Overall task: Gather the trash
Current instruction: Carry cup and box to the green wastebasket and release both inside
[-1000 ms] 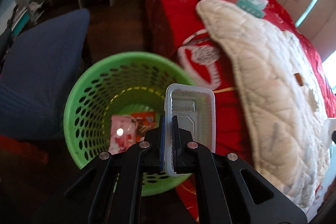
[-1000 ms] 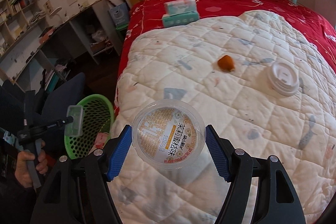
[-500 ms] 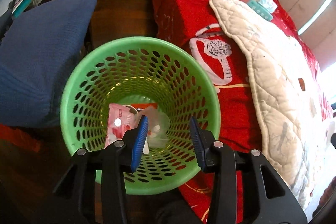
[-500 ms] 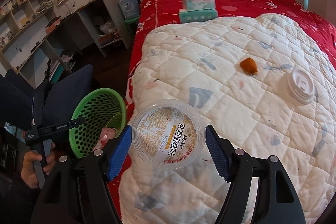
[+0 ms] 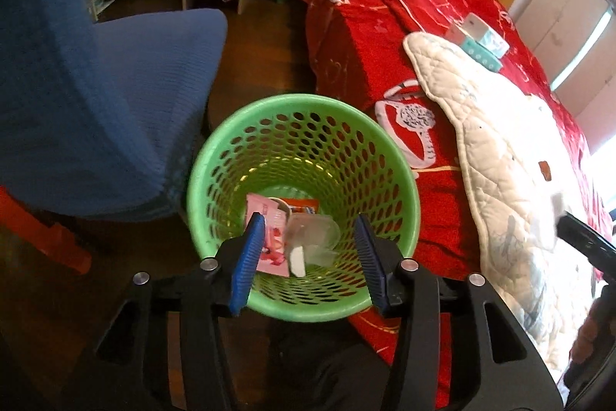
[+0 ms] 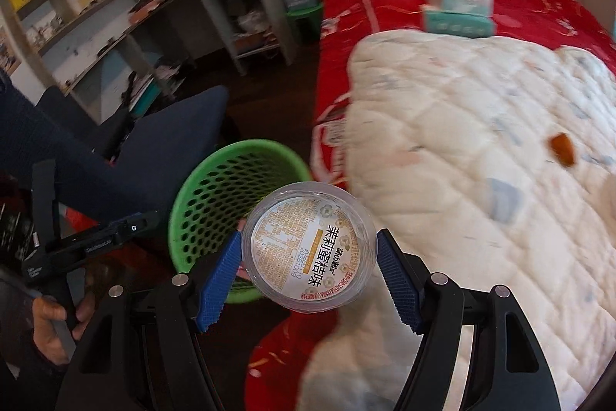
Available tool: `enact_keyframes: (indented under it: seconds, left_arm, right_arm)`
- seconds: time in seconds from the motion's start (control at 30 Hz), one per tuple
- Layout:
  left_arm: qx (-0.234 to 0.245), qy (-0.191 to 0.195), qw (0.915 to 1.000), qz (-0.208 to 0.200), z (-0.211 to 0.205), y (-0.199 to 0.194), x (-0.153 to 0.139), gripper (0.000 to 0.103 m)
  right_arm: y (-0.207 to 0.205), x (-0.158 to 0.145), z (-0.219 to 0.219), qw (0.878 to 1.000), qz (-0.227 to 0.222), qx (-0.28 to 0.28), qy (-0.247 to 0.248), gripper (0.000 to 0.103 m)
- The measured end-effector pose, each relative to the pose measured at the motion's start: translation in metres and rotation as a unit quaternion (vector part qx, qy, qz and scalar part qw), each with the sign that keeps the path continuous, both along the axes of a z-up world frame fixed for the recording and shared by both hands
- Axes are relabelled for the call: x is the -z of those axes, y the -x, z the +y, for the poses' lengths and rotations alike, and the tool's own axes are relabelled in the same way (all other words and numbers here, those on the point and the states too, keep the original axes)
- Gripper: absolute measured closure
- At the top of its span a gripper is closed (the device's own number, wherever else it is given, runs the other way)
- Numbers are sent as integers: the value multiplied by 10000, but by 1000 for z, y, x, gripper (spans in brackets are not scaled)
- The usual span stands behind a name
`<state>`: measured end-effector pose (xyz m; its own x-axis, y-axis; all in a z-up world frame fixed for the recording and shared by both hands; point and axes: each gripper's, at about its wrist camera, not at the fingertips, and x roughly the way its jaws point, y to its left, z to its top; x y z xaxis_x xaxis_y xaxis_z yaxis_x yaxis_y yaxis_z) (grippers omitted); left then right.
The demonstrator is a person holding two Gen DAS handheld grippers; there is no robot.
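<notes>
Two grippers are shown at the drop-off stage. Left gripper (image 5: 310,237): jaws spread wide, nothing held, hovering above the green basket (image 5: 400,176). One sec. earlier a clear plastic tray was pinched in it; half a sec. earlier the jaws were already parted, with the tray falling inside. The clear tray (image 5: 313,237) is now seen lying at the basket bottom, beside a pink wrapper (image 5: 265,218) and an orange-red packet (image 5: 302,205). One item is thus judged deposited.

Right gripper (image 6: 308,253): clamped across a clear cup w/ printed lid (image 6: 310,251), blue pads pressed on both sides. The cup has been carried from over the white quilt (image 6: 481,149) toward the basket (image 6: 200,187); it is now held near the rim, partly over it, not yet inside. Heavy blur in this view fits fast motion. Release over the opening is judged the next step; a drop too early may miss, the cup being near the rim on the bed side.

Farther off, trash is left on the quilt: an orange scrap (image 6: 562,147). Behind it, stacked tissue packs (image 6: 458,10) rest on the red bedspread (image 5: 369,10).
</notes>
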<state>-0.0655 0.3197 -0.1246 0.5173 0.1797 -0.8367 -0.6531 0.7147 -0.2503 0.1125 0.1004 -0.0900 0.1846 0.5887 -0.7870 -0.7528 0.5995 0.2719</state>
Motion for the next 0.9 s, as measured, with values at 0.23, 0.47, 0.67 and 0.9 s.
enact_keyframes:
  seconds: [0.23,0.47,0.67,0.9]
  left_arm:
    - [-222,-13,9997,-104,12,27,-6,54]
    - [-373,63,9992,-101,19,43,0,53]
    - [-390,111,9991,-113,18,46,2,53]
    - [-256,57,9995,-157,9,35,-4,53]
  right_arm:
    - [15,26,59,9988,317,-367,101,35]
    - [29,50,97,9965,603,-541,195,34]
    - [28,52,102,9961,710,-516,53,27]
    - [20,37,74,9976,588,-355,-34,27]
